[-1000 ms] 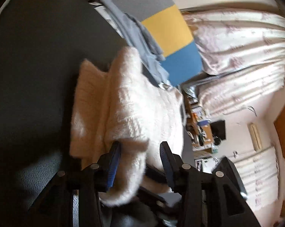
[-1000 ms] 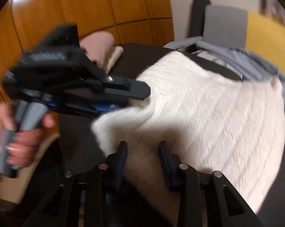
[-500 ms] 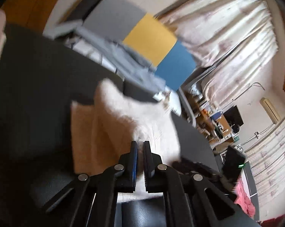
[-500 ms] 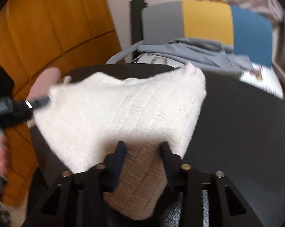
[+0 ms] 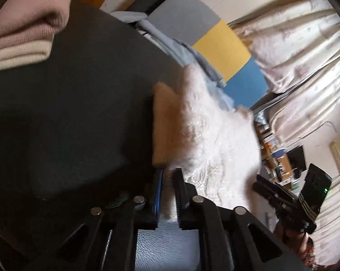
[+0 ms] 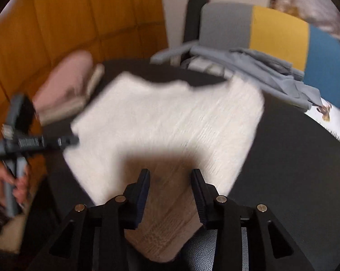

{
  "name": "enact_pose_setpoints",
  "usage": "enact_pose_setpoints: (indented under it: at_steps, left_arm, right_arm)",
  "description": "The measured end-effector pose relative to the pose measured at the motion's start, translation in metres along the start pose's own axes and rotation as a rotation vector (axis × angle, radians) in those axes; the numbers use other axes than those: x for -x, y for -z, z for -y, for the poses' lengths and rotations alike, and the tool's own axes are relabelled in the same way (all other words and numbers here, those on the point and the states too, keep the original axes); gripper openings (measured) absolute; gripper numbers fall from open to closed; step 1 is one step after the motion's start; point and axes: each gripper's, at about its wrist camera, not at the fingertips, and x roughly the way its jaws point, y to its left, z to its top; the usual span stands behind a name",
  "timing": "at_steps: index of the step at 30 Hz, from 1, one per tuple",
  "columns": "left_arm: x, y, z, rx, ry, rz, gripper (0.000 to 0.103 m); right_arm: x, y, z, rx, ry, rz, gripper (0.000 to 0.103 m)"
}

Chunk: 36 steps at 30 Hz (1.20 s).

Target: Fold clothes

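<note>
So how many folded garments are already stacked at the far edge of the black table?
2: a dusty pink folded knit on top and a cream folded garment directly beneath it, at the round black table's edge. More could be hidden out of frame.

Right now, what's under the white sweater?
The white sweater lies on the dark table, which shows all around it. Whatever sits beneath its middle is covered. Both grippers hold its near edge.
</note>
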Motion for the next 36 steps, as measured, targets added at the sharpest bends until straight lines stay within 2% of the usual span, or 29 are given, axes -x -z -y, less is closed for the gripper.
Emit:
enact_pose_setpoints:
  at_steps: [2,5,7,10,17,19,23,26,28,29,30,34,36]
  left_arm:
    - [0.018,-0.009,0.007,-0.031,-0.036,0.06,0.01]
    - [0.034,-0.024,0.036,-0.092,-0.009,0.148,0.01]
    - [0.021,-0.029,0.069,-0.187,0.021,0.124,0.01]
    - [-0.022,-0.032,0.114,-0.36,-0.03,0.041,0.011]
    - [-0.094,-0.051,0.093,-0.284,-0.252,-0.071,0.013]
    - [-0.095,-0.048,0.074,-0.256,-0.228,-0.084,0.014]
    - [-0.093,-0.048,0.077,-0.315,-0.214,-0.099,0.013]
    - [-0.082,-0.061,0.073,-0.239,-0.119,-0.101,0.013]
    - [-0.069,-0.068,0.072,-0.165,-0.053,-0.046,0.014]
    - [-0.061,-0.065,0.076,-0.174,-0.033,-0.029,0.014]
    - [-0.061,-0.062,0.083,-0.213,-0.027,-0.028,0.014]
    - [-0.061,-0.028,0.108,-0.43,-0.08,-0.063,0.014]
    - [-0.067,-0.014,0.111,-0.495,-0.129,-0.082,0.014]
  right_arm:
    - [0.016,-0.011,0.01,-0.029,0.02,0.059,0.043]
    - [0.012,-0.026,0.019,-0.038,0.066,0.061,0.044]
    - [-0.003,-0.036,0.018,-0.028,0.077,0.036,0.044]
    - [-0.033,-0.044,0.015,0.001,0.057,-0.02,0.044]
    - [-0.083,-0.05,0.01,0.0,0.091,-0.113,0.049]
    - [-0.092,-0.049,0.007,0.004,0.11,-0.112,0.05]
    - [-0.092,-0.047,0.006,0.009,0.115,-0.098,0.052]
    - [-0.071,-0.05,0.011,-0.008,0.08,-0.082,0.052]
    - [-0.044,-0.044,0.008,-0.007,0.036,-0.036,0.052]
    - [-0.03,-0.041,0.007,-0.006,0.014,-0.012,0.052]
    - [-0.017,-0.037,0.006,-0.003,-0.008,0.008,0.052]
    - [0.0,-0.004,-0.028,0.145,-0.048,-0.029,0.041]
    - [-0.01,0.016,-0.038,0.211,0.022,-0.094,0.04]
